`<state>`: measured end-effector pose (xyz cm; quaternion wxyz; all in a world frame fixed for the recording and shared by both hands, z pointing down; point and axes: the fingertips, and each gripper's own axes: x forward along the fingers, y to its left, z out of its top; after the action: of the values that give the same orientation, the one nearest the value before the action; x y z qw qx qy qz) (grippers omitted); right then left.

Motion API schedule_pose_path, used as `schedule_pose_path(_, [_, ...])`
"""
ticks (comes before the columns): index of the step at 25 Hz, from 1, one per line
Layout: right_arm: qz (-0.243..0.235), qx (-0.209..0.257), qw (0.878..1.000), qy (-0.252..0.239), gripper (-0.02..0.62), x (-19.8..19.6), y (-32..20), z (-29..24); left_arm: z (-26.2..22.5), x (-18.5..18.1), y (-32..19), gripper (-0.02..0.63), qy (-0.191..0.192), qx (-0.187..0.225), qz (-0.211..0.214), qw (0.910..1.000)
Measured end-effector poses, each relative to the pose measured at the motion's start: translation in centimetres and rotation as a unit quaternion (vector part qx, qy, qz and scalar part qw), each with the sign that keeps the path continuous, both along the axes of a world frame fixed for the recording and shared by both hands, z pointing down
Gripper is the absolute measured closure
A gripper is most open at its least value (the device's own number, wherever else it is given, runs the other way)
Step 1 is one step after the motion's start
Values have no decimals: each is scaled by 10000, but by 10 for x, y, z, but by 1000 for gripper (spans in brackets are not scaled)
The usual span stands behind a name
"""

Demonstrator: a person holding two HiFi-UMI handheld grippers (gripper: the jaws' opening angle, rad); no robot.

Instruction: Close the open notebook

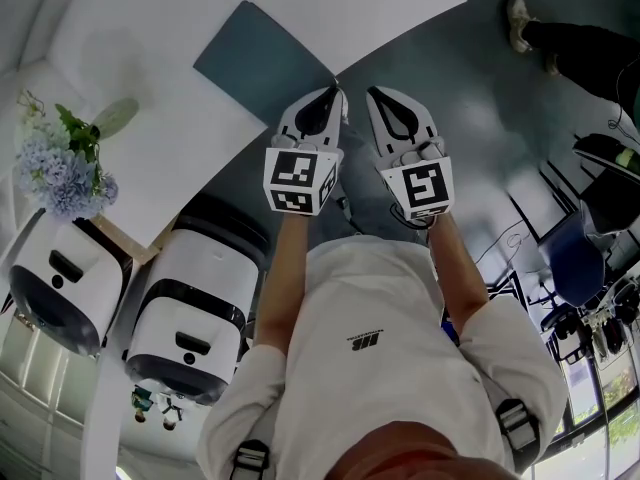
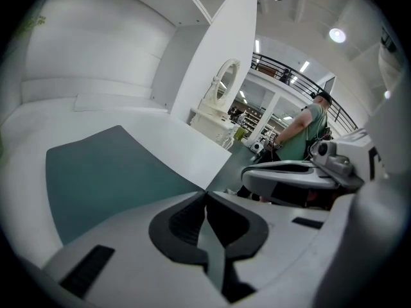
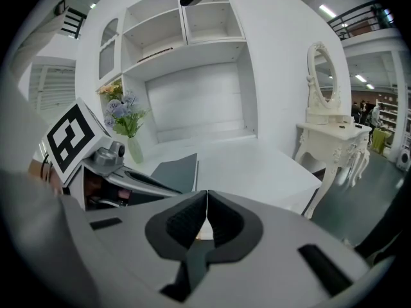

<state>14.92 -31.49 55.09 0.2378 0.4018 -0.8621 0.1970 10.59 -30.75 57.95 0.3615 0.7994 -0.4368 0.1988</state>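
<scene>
On the white table [image 1: 380, 8], at eleven o'clock from the left gripper [image 1: 336, 92], the notebook [image 1: 255, 63] already looks closed, leaving nothing to do, with that gripper and the right gripper [image 1: 371, 93] empty, jaws pressed together.

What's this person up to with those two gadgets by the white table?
A person holds a tool in each hand at the corner of a white table. The left gripper and right gripper both have their fingers shut on nothing. A dark notebook lies flat just ahead, only its cover showing, so it looks closed.
</scene>
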Motion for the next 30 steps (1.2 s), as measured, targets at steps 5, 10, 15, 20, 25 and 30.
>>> schedule_pose_path(5, [38,2,10000,24,598,6,0,1,5,2,0,606,-18,-37,-4,10000])
schedule_pose_path(10, [81,0,10000,54,598,13,0,1,9,5,-1,606,5,-68,0,10000])
schedule_pose_path(15, [85,31,9999,85,598,14,2,0,9,8,1,606,113,-66,61,9999])
schedule_pose_path(20, [104,126,9998,70,598,12,7,-10,-3,3,2,606,121,108,2,9999])
schedule_pose_path(25, [190,229,9995,-41,598,9,14,-24,-19,-11,9,606,31,317,-71,9995])
schedule_pose_path(30, [157,330,9992,-148,600,6,24,-41,-39,-19,20,606,-30,522,-22,9986])
